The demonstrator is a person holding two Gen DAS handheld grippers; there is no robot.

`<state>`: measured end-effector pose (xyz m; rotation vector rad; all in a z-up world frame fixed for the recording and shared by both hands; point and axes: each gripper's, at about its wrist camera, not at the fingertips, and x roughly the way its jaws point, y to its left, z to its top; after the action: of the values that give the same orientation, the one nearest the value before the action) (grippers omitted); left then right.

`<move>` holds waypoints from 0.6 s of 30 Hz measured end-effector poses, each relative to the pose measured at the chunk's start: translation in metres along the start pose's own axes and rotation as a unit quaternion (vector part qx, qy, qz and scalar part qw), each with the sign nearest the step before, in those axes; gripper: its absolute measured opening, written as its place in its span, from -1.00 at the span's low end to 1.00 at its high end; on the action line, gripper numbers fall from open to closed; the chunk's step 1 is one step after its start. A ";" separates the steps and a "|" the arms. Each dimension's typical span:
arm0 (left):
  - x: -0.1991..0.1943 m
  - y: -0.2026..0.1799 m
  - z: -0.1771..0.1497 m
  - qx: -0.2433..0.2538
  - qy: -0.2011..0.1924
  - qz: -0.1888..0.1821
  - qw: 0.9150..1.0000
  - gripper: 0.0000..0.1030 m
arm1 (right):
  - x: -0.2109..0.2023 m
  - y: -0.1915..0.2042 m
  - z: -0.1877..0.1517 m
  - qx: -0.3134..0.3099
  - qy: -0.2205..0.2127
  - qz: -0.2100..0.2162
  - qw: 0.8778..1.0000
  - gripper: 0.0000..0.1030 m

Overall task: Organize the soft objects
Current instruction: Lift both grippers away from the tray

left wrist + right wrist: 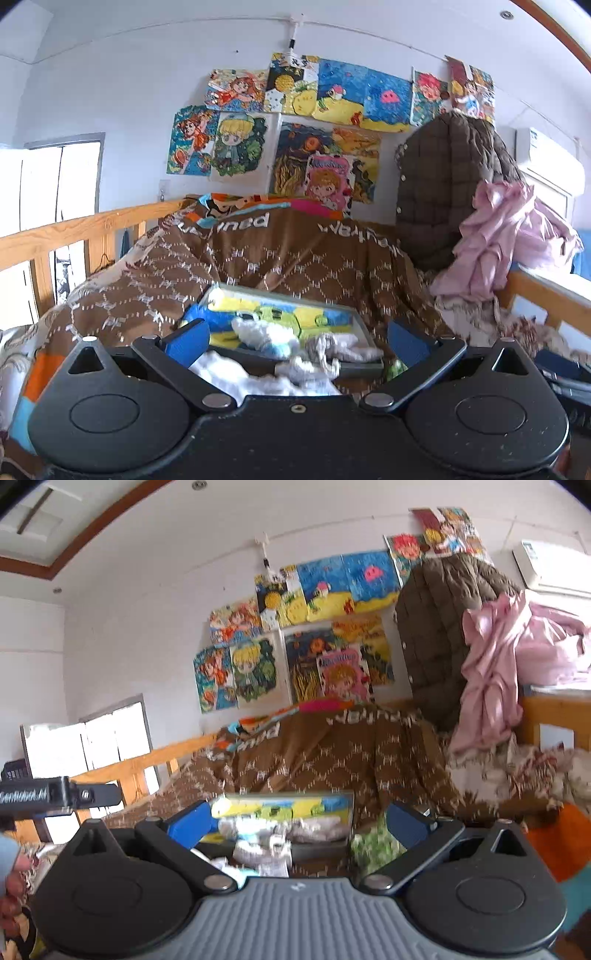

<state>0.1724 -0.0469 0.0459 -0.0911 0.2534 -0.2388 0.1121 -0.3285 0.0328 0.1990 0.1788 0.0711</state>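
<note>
An open box [364, 332] with a yellow and blue printed lining sits on a bed. Several white, grey and light-blue soft cloth pieces [266, 334] lie in it and spill toward me. My left gripper [299, 339] is open, its blue pads either side of the box, holding nothing. In the right wrist view the same box [349, 812] holds the soft pieces [291, 830]. My right gripper [299, 821] is open and empty just before the box. A green patterned soft item [373, 845] lies right of the box.
A brown patterned blanket [277, 254] is heaped behind the box. A brown quilted jacket [443, 184] and pink cloth [506, 232] hang at the right. A wooden bed rail [74, 225] runs along the left. The left gripper's body [55, 794] shows at the right view's left edge.
</note>
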 end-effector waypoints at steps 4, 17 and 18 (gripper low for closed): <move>-0.004 0.005 -0.026 -0.004 0.023 -0.008 1.000 0.99 | 0.004 0.016 -0.010 -0.029 0.029 0.005 0.999 0.99; 0.002 0.034 -0.075 -0.038 0.087 0.023 0.995 0.99 | 0.021 0.043 -0.029 -0.079 0.093 -0.003 0.993 0.99; 0.002 0.036 -0.077 -0.041 0.090 0.025 0.995 0.99 | 0.023 0.042 -0.030 -0.074 0.100 -0.008 0.992 0.99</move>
<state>0.1624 -0.0175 -0.0332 -0.1443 0.4455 -0.1863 0.1271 -0.2797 0.0088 0.0422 0.3741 0.0885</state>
